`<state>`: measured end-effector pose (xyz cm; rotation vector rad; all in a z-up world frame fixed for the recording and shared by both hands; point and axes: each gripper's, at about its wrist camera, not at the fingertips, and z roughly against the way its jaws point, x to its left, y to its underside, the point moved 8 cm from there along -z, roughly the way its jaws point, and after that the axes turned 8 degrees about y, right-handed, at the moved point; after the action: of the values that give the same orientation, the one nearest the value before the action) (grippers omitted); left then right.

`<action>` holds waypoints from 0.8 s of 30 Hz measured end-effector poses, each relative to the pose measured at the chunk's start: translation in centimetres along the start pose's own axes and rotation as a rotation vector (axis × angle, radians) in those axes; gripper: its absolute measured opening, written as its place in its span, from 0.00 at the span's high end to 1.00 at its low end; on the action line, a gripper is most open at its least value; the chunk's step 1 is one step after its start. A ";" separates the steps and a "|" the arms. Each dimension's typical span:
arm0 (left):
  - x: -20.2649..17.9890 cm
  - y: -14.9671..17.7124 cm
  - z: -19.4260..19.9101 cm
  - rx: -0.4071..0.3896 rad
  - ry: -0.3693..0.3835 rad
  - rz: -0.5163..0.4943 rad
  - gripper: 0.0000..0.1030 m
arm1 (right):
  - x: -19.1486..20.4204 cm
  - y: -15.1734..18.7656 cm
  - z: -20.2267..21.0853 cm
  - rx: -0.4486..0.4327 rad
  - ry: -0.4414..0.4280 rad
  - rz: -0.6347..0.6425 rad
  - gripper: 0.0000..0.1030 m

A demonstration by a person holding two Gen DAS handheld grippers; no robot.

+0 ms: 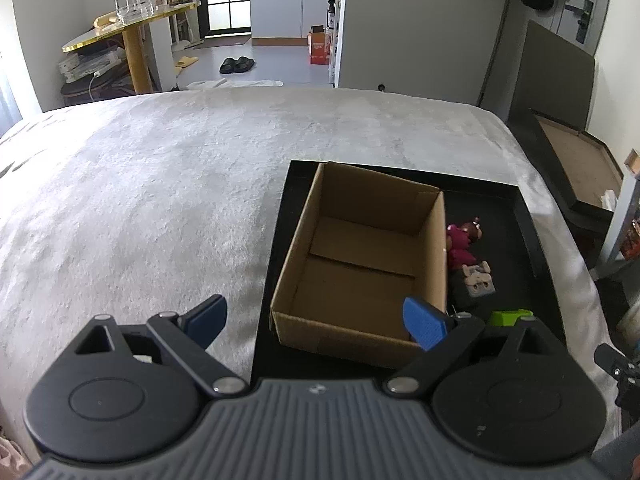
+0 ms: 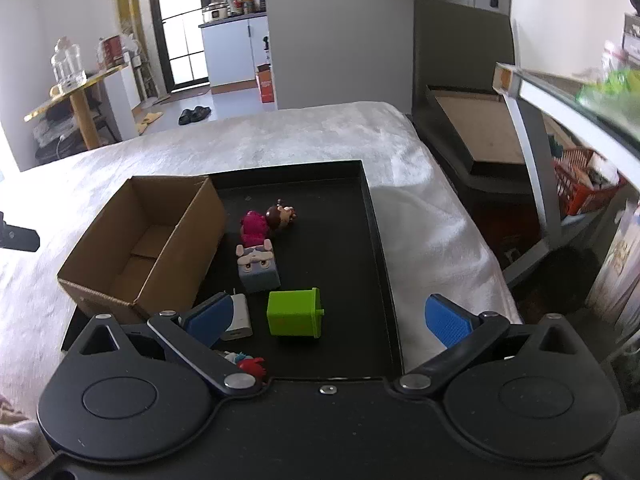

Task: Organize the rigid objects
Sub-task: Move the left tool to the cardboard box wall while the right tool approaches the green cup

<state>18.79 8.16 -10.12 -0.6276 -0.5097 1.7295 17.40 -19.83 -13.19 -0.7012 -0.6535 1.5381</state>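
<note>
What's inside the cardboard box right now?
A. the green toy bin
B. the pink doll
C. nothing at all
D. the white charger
C. Both wrist views show the cardboard box with only its bare bottom, while the green toy bin, the pink doll and the white charger all lie outside it on the black tray.

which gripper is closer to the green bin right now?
Right. The right gripper hangs open just above the green bin, which lies between its fingers in its own view. The left gripper is open over the cardboard box, the bin off to its right.
</note>
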 end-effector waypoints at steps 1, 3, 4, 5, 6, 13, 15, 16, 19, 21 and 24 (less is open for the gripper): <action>0.1 -0.2 -0.2 -0.001 -0.003 0.001 0.08 | -0.1 0.0 -0.2 -0.006 0.004 -0.002 0.00; 0.4 -0.6 -0.6 0.001 -0.008 0.002 0.08 | 0.1 0.0 -0.5 -0.010 0.002 0.007 0.00; 0.6 -0.8 -0.8 0.000 -0.012 0.002 0.09 | 0.2 0.1 -0.8 -0.008 0.003 0.011 0.00; 0.8 -1.0 -1.1 0.001 -0.020 0.001 0.09 | 0.2 0.1 -1.0 -0.009 0.010 0.013 0.00; 0.9 -1.1 -1.3 0.001 -0.024 0.001 0.09 | 0.3 0.0 -1.3 -0.011 0.012 0.013 0.00; 1.7 -2.0 -3.4 0.010 -0.057 0.006 0.09 | 1.4 0.2 -3.1 -0.016 -0.004 0.024 0.00; 2.0 -2.1 -4.1 0.014 -0.068 0.016 0.09 | 1.7 0.4 -3.9 -0.013 -0.006 0.022 0.00; 2.2 -2.0 -4.4 0.018 -0.071 0.023 0.09 | 1.9 0.6 -4.3 -0.007 -0.004 0.026 0.00; 2.9 -2.0 -5.5 0.030 -0.082 0.042 0.09 | 2.4 1.2 -5.3 0.012 -0.010 0.023 0.00; 3.3 -1.9 -6.0 0.040 -0.091 0.050 0.09 | 2.6 1.6 -5.9 0.023 -0.028 0.014 0.00; 4.1 -1.6 -6.9 0.054 -0.105 0.064 0.09 | 3.0 2.1 -6.9 0.048 -0.055 0.003 0.00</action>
<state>23.67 12.66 -14.95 -0.5217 -0.5195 1.8384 21.11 -17.02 -19.45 -0.6260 -0.6543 1.5757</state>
